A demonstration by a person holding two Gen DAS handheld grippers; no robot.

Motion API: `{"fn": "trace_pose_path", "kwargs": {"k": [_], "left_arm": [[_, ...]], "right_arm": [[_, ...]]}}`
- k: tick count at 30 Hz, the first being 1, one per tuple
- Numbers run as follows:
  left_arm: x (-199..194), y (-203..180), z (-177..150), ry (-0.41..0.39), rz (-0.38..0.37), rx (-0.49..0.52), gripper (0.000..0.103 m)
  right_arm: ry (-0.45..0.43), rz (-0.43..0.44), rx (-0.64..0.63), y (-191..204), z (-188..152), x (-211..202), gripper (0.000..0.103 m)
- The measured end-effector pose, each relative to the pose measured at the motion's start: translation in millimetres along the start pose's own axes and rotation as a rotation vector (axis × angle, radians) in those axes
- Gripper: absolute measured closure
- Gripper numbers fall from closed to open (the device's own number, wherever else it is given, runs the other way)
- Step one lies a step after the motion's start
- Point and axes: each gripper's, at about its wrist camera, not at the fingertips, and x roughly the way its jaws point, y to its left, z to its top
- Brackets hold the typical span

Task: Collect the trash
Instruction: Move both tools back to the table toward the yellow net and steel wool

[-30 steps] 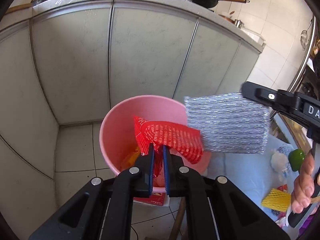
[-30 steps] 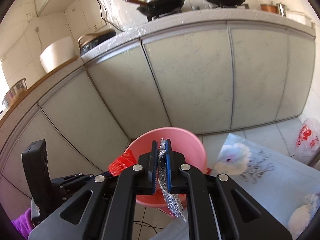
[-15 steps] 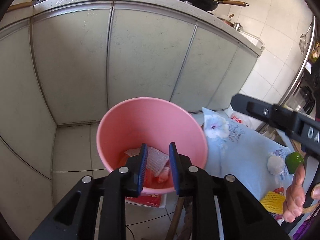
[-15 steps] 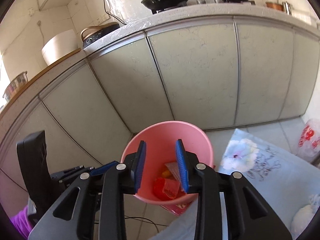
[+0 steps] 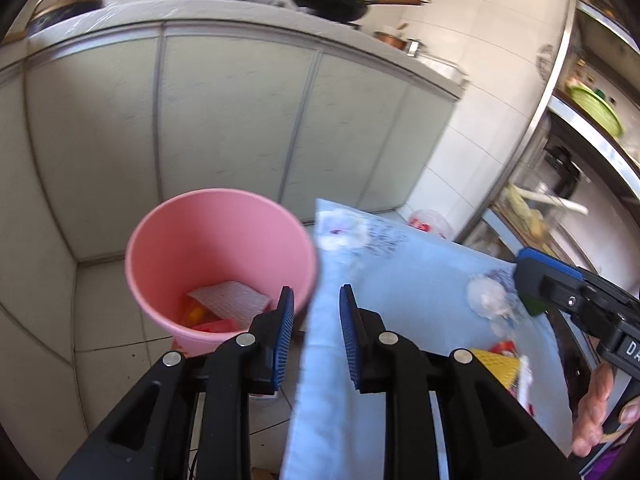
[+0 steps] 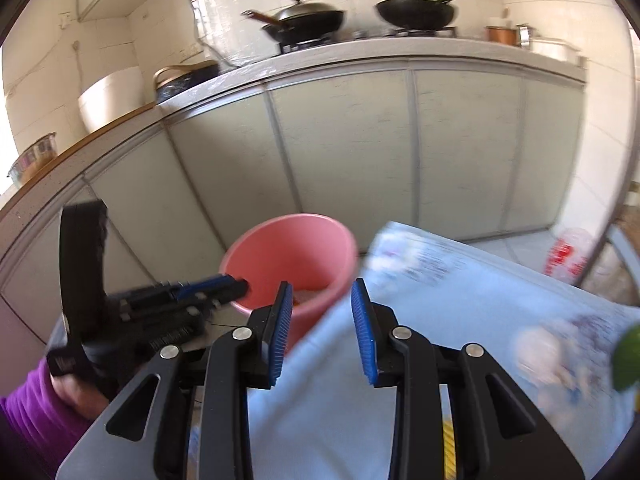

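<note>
A pink bucket point(image 5: 200, 240) stands on the floor beside the table; it also shows in the right wrist view point(image 6: 296, 248). Inside lie a silver wrapper point(image 5: 230, 298) and a red wrapper point(image 5: 216, 326). My left gripper point(image 5: 316, 336) is open and empty, over the table's left edge beside the bucket. My right gripper point(image 6: 322, 330) is open and empty, above the table edge. On the table lie a white crumpled tissue point(image 5: 486, 300), a yellow foam net point(image 5: 494, 366) and a green round thing point(image 6: 628, 356).
The table carries a light blue flowered cloth point(image 5: 400, 280). Grey kitchen cabinets point(image 5: 224, 120) stand behind the bucket, with pans on the counter. A metal shelf rack point(image 5: 560, 160) is at the right. A red-and-white plastic bag point(image 5: 426, 222) lies on the floor.
Both grippers let go of their wrappers, red from the left and silver from the right, which now lie in the bucket. Both then opened wider and swung right toward the table.
</note>
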Motion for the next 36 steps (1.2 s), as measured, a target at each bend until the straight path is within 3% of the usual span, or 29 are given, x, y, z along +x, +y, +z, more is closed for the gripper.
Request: {"fn": "trace_pose_path", "kwargs": {"k": [8,16,22,26,33,35,36], "left_arm": [[2.8,-65.7,-15.1,0.072,-0.130,0.086,0.080],[12.9,-134.1,-41.1,0.188,-0.292,0.156,0.073],[29.5,-173.6,-59.9,0.241,-0.287,0.250,0.073],[45.6,-192.5,-72.5,0.249,-0.229,0.340,0.073],[68.5,-187.5,-75.7,0.252,-0.176,0.371,0.074],[70.3,-181.4,-74.2,0.251,-0.180,0.354,0.083],[71.1,-177.1,-73.3,0.248,-0.176,0.347,0.096]], "right_arm": [[-0.059,-0.239,0.060,-63.7,-44.0,-82.7,0.072],[-0.011,-0.277,0.141,-101.6,-100.8,-116.1,0.072],[0.019,-0.201,0.322,-135.6,-137.4,-118.7,0.072],[0.046,-0.185,0.343,-134.2,-151.9,-110.4,0.072],[0.088,-0.158,0.351,-131.0,-159.2,-94.4,0.072],[0.097,-0.151,0.353,-129.3,-160.4,-89.8,0.072],[0.101,-0.151,0.354,-128.3,-160.2,-88.0,0.072]]}}
